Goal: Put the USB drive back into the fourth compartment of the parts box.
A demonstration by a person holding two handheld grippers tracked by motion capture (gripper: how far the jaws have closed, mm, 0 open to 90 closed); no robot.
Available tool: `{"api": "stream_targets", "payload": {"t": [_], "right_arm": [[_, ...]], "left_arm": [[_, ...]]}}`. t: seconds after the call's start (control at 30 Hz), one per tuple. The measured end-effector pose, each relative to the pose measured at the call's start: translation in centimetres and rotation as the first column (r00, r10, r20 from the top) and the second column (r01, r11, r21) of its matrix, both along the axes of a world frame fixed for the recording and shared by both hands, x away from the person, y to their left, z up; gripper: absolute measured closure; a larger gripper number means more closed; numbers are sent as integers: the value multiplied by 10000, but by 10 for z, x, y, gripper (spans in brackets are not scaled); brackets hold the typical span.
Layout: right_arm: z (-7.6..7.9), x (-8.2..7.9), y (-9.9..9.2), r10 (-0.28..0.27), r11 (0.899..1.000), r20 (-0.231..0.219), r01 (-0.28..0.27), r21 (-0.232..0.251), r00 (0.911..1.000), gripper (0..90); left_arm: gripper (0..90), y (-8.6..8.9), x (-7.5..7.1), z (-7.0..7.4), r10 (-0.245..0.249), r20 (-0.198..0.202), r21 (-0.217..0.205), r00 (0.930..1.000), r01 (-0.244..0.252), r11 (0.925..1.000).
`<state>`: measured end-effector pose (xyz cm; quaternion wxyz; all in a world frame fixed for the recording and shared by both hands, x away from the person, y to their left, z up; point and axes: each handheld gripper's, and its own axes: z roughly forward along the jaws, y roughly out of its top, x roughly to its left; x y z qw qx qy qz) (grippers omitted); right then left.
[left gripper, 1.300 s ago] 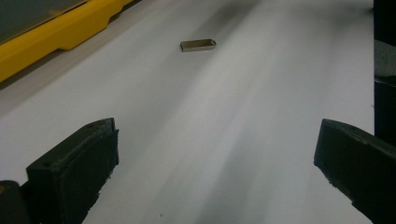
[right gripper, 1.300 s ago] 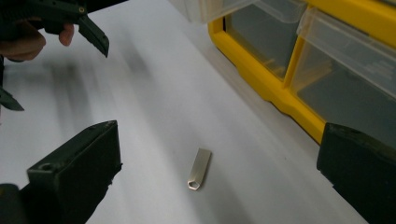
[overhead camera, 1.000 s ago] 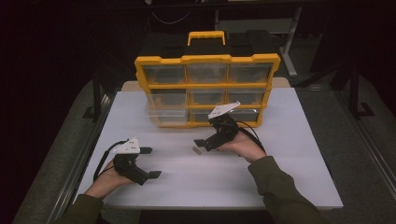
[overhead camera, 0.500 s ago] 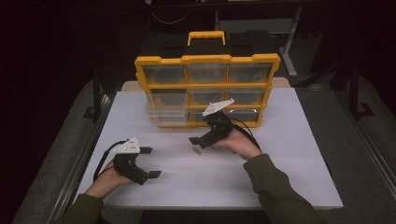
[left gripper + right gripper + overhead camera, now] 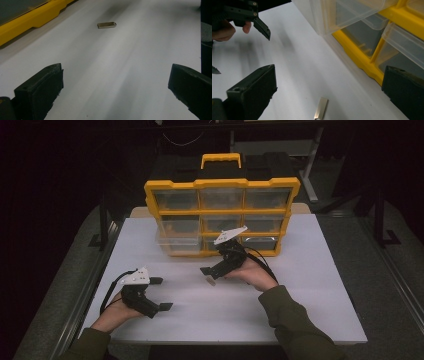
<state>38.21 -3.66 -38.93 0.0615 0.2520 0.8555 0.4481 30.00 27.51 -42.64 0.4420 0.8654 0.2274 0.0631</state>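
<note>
Centrally, at the far side of the white table (image 5: 310, 315) — one yellow organizer box (image 5: 222, 217), standing upright, black handle section and yellow grip on top, clear drawers in three rows across its front. One drawer (image 5: 175, 240) at the box's lower left juts out from the front; the rest sit flush. Contents of the drawers cannot be made out.

Item: small metal bar (image 5: 210, 281), silvery, flat, oblong with one rounded end — lying on the table in front of the box, just beside the box's lower edge, apart from it. In the left gripper view the bar (image 5: 106, 25) lies flat well ahead of the jaws; in the right gripper view the bar (image 5: 321, 111) lies between and below the jaws, touched by neither.

Item: right gripper (image 5: 209, 273), held in the right hand (image 5: 252, 275) in front of the box, jaws spread wide and pointing down toward the bar, nothing between them.

Item: left gripper (image 5: 161, 293), held in the left hand (image 5: 115, 315), near the table edge farthest from the box and off to the box's left; jaws parted wide, empty. Black cable (image 5: 107, 292) loops from it.

Both sleeves are olive green.
</note>
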Motion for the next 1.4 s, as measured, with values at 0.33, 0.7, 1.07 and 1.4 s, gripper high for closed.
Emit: {"api": "stream_targets", "payload": {"t": [0.33,0.7,1.07,1.4], "right_arm": [[-9,0,7,18,9983,-85,-23,-589,10000,0],[-18,1,11,107,9950,-85,-115,-988,9999,0],[-27,1,14,108,9915,-222,-136,-1296,9997,83],[-30,0,14,-3,9885,-188,-26,-1515,9998,232]], "left_arm": [[0,0,0,0,-11,-5,-7,10000,11,10000],[0,0,0,0,-39,1,11,10000,39,10000],[0,0,0,0,-51,12,34,10000,51,10000],[0,0,0,0,-41,18,29,10000,41,10000]]}}
